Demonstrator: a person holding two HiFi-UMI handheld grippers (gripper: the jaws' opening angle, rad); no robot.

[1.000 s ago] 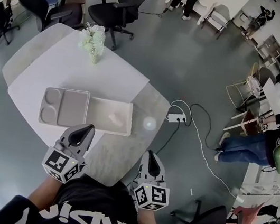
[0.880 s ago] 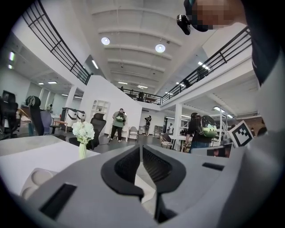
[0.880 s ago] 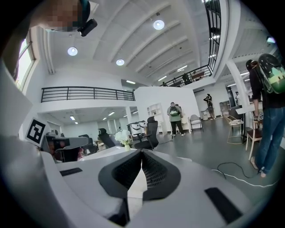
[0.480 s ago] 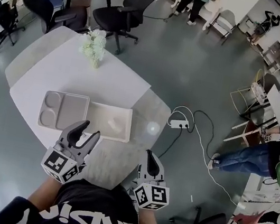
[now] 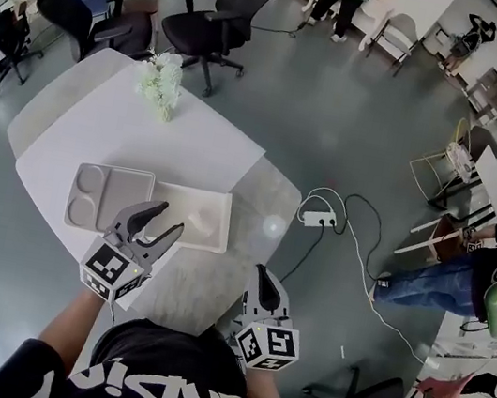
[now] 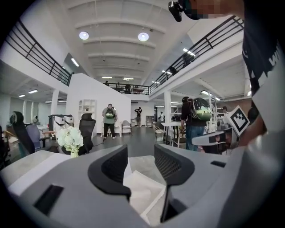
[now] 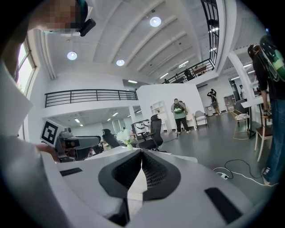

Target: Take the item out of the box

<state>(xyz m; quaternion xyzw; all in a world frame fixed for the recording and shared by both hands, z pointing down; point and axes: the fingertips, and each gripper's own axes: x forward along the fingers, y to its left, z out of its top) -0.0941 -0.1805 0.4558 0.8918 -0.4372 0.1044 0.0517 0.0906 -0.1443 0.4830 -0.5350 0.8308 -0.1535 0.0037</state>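
A shallow white box (image 5: 212,235) lies open on the table, with a small pale item (image 5: 200,216) on its floor. My left gripper (image 5: 162,219) hangs over the box's near left corner, its jaws apart and opening, nothing between them. In the left gripper view the white box (image 6: 141,189) shows below the left gripper (image 6: 140,160). My right gripper (image 5: 265,274) is shut and empty at the table's near edge, to the right of the box. The right gripper view shows the right gripper (image 7: 141,155) with its pads together.
A grey compartment tray (image 5: 106,197) lies against the box's left side. White flowers (image 5: 162,81) stand at the table's far side. Office chairs (image 5: 220,7) stand beyond the table. A power strip (image 5: 319,218) and its cable lie on the floor to the right.
My left gripper has gone from shut to open and moved forward over the box's near corner. The right gripper has stayed in place, shut.
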